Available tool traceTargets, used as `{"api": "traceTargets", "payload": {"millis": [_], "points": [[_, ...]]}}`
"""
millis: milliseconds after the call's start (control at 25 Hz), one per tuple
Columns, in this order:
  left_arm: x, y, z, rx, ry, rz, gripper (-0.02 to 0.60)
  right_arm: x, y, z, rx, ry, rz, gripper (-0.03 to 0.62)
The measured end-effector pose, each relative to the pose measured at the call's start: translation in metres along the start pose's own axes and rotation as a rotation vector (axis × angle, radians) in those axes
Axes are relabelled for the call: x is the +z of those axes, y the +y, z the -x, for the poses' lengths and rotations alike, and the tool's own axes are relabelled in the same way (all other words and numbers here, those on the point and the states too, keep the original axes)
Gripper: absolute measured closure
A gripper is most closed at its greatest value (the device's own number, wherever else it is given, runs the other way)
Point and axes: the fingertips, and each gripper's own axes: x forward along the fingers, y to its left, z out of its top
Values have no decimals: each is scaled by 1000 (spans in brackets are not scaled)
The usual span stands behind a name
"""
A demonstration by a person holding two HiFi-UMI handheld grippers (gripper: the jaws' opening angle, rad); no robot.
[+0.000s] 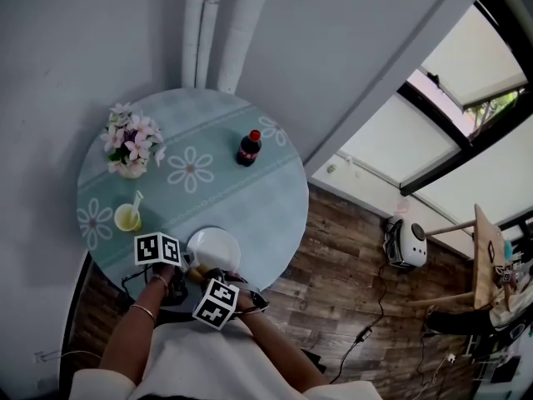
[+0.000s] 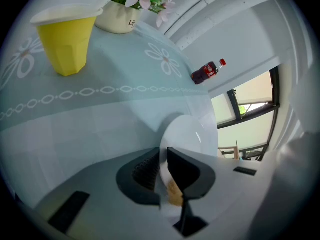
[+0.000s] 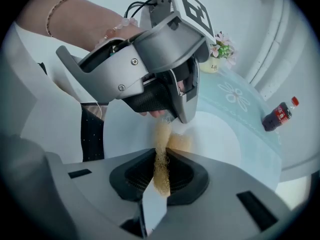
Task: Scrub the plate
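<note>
**A:** Item one, the plate [image 1: 215,247]. Where do we log it?

**B:** On the table [image 1: 250,198], at 6 o'clock by the near edge. The left claw [image 2: 162,154] is clamped narrow on its rim, at the plate's 7 o'clock. We judge this grip is there to steady the plate against the rubbing.

**A:** Item two, the right claw [image 3: 161,156]?

**B:** It is pinched tight on a golden fibre scrubber [image 3: 161,170]. The scrubber stands on edge between the pads, with its far end reaching toward the plate just below the left claw. We take it that holding it this way leaves the loose end free to wipe.

**A:** Other stock?

**B:** Flowers [image 1: 129,144] at 10 o'clock, a yellow cup [image 1: 127,217] at 8 and a dark bottle [image 1: 247,148] at 1. All three stand well apart from the plate, which leaves room to work.

**A:** Unclear entries?

**B:** From the head view, the marker cubes and hands cover both sets of tips and the plate's near rim. We cannot tell whether the scrubber actually touches the plate. We see no dirt on it either. The tan patch beside the scrubber may be more fibre or a reflection.
</note>
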Motion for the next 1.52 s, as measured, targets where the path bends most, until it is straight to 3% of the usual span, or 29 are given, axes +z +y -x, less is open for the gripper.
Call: {"api": "traceTargets", "payload": {"millis": [680,1200,1520], "points": [[-1,-2,1,0,0,0,529,-26,-11,10,-42,-7,-83,531],[-1,-2,1,5,-3,4,529,-45,-29,18,-38,-28,-259,531],[-1,-3,1,11,-2,6,529,-57,-46,21,-64,-26,-302,531]]}}
